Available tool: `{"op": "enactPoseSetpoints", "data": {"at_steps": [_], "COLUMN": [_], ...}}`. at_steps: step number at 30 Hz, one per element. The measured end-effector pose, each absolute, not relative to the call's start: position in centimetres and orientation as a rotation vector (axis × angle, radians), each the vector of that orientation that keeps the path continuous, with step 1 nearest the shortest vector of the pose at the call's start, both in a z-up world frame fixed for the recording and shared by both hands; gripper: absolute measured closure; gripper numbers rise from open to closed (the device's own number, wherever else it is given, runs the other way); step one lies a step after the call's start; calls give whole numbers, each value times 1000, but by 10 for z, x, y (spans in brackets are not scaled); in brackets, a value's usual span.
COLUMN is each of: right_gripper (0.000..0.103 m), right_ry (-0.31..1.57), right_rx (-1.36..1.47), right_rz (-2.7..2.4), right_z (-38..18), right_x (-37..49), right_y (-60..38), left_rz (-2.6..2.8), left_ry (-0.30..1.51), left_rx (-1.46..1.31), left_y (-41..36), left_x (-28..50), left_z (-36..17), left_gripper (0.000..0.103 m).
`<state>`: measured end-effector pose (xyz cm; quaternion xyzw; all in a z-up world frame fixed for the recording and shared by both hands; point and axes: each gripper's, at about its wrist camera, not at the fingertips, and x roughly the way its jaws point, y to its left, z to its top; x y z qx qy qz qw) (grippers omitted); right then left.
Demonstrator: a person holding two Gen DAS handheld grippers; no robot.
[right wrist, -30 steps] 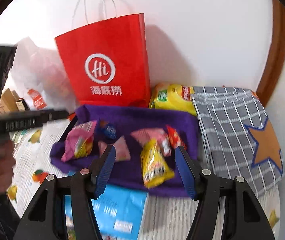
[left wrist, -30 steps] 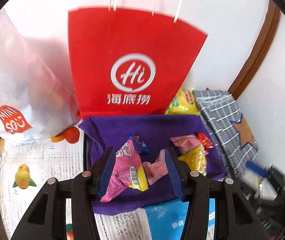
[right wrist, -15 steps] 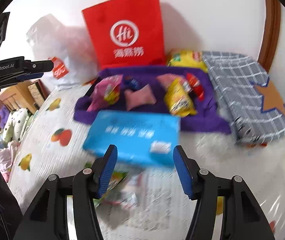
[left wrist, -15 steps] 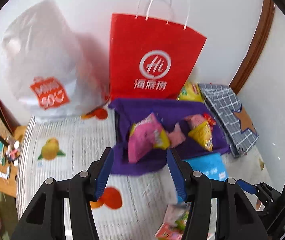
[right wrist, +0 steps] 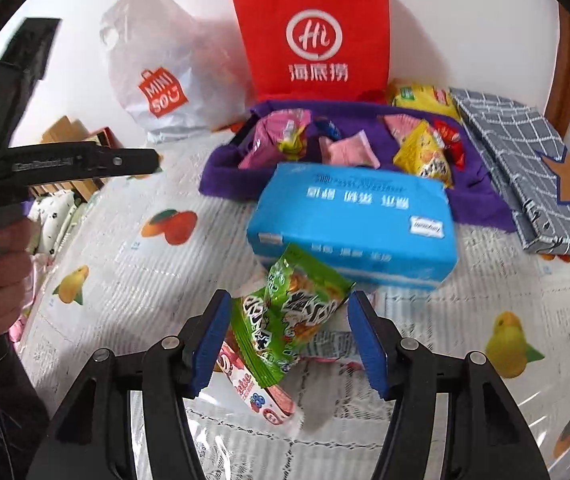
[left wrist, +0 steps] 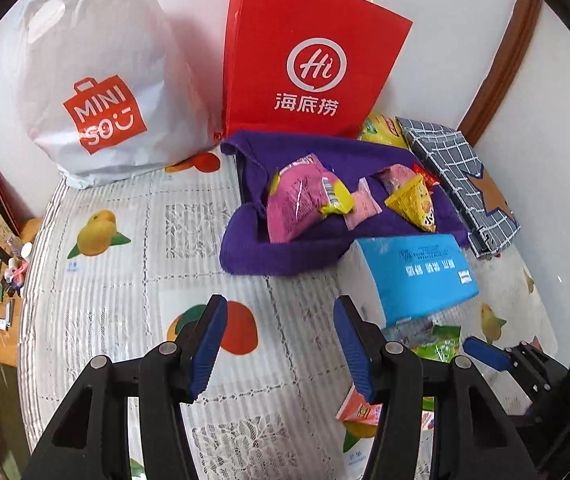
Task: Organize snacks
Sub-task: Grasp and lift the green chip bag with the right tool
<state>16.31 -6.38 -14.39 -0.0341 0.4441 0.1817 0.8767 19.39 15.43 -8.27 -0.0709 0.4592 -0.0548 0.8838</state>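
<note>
Landmark: blue rectangular tissue pack [right wrist: 355, 224], lying on the fruit-printed, plastic-covered surface [right wrist: 125, 280].

1. Purple cloth-lined tray [right wrist: 221, 168], just behind the pack. Holds a pink foil snack bag [right wrist: 273, 136], a small pale pink packet [right wrist: 349, 152] and a yellow triangular crisp bag [right wrist: 425, 156]. I take this as the collecting point.
2. Green crinkly snack packets [right wrist: 297, 312], loose just in front of the pack, leaning against its near edge. A pink-and-white wrapper [right wrist: 257, 392] lies under them.
3. Red paper carrier bag [right wrist: 313, 36] and white plastic shopping bag [right wrist: 161, 68], behind the tray against the wall.
4. My right gripper [right wrist: 289, 336]: fingers released, blue pads either side of the green packets, not pressing.
5. My left gripper [left wrist: 281, 344]: fingers released, nothing between them, over bare surface to the left of the pack.

Handling note: likely step is picking up the green packets. I should lower further, close on the bunched middle, keep the pink wrapper out of the bite, and lift clear of the pack before crossing to the tray.
</note>
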Motion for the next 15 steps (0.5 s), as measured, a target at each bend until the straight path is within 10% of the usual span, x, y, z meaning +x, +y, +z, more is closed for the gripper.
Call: {"op": "enactPoseSetpoints", "data": {"at_steps": [15], "right_gripper": [43], "right_ry": [986], "right_rx": [-23], "right_rz": [364], "right_z": [-173], "right_x": [181], "right_y": [-59], "left_rz": [-121], "left_ry": [980], "left_rx": [-136], "left_y": [154], "left_x": [182], "left_z": [-98], "left_gripper": [50]}}
